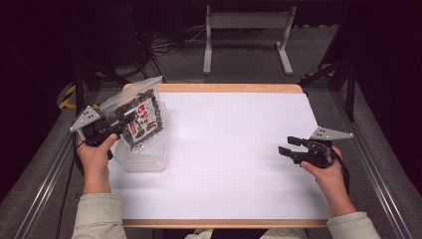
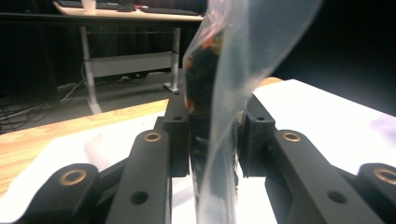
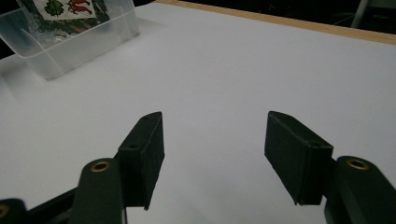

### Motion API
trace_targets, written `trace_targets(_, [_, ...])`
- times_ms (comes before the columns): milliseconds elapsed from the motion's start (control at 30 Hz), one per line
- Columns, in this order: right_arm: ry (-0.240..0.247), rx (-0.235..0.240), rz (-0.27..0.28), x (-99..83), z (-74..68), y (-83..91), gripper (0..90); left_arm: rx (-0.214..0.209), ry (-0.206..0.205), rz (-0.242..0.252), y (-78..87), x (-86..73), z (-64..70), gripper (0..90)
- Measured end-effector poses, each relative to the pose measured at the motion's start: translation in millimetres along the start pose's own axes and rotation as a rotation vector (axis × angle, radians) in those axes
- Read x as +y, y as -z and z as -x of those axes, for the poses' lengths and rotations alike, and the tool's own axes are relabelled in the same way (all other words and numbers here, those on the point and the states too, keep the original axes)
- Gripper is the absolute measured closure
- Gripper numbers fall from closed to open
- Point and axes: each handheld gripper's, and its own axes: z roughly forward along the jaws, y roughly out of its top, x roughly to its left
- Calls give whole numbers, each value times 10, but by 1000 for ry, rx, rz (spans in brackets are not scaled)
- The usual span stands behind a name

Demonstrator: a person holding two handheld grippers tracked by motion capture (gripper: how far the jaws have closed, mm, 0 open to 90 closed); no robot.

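**Snack bag pinched over the clear tub**

The clear plastic bag carries dark contents and a white label printed with red and green figures. Its upper part is loose, empty film that twists upward, and the filled part hangs with its lower end inside a clear plastic container. In the left gripper view the bag runs straight up between the two black jaws, which press on it from both sides, so the left gripper is clamped on the bag's side edge. The bag leans away from that gripper, tilted toward the far side of the surface.

The container sits just ahead of the left gripper and below the bag, close to the surface's left edge. From the right gripper view the container lies far ahead and to the left, with the label showing through its wall.

The right gripper is well apart from the bag, above bare white surface, with its jaws spread wide and nothing between them. Each gripper is held in one of the person's hands.
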Motion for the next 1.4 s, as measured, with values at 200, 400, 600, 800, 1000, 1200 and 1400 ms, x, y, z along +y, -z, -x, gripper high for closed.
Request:
trace_targets(200, [1,-2,5,1,7,4,382,54,10,-22,23,4,-4,647])
trace_targets(400, [0,2,0,7,8,-15,379,94,75,69,65,26,-10,368])
trace_targets(600, [7,16,-5,39,-8,-82,372,110,65,117,151,63,49,284])
trace_targets(800, [20,34,-5,86,-29,-161,368,153,39,117,287,128,130,265])
trace_targets(1000, [30,51,1,133,-32,-230,368,224,9,95,460,221,245,260])
trace_targets(1200, [39,65,0,177,-49,-301,366,254,-11,138,626,368,411,249])
trace_targets(1400, [40,74,-2,193,-58,-338,366,205,-57,164,687,571,721,251])
